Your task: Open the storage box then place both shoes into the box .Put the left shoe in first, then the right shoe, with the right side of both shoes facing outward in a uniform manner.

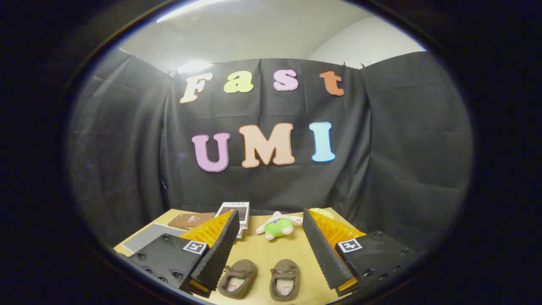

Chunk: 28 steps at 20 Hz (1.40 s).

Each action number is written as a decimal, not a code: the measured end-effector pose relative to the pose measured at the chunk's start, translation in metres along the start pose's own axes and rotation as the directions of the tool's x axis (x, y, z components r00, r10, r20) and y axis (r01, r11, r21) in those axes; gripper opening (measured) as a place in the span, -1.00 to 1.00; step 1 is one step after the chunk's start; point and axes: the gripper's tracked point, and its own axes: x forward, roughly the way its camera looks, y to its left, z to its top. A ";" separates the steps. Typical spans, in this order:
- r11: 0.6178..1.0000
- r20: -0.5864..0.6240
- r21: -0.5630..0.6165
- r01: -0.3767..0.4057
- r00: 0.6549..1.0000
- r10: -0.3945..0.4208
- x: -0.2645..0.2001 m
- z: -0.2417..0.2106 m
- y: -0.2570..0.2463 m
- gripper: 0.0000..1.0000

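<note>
Two small brown moccasin shoes lie side by side on the wooden table, toes pointing away from me: the left one (237, 277) and the right one (285, 279). Both sit between my fingers and below them. My gripper (269, 220) is held above the table, open wide, with nothing between its fingers. The left finger (220, 250) and the right finger (322, 250) frame the shoes from either side.
A green and pink plush toy (277, 226) lies beyond the shoes. A brown flat item (190, 220), a white booklet (235, 212) and a grey board (148, 237) lie at the table's far left. A yellow thing (322, 212) peeks behind the right finger. Black cloth walls surround the table (262, 250).
</note>
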 end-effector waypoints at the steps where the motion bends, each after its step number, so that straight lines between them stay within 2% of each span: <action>1: 1.000 -0.002 0.004 -0.001 1.000 0.001 0.000 -0.001 0.001 0.92; 13: 1.000 -0.018 0.019 -0.022 1.000 0.022 -0.004 -0.008 0.007 0.92; 28: 0.997 -0.057 0.081 0.005 0.998 0.000 -0.016 -0.028 -0.006 0.92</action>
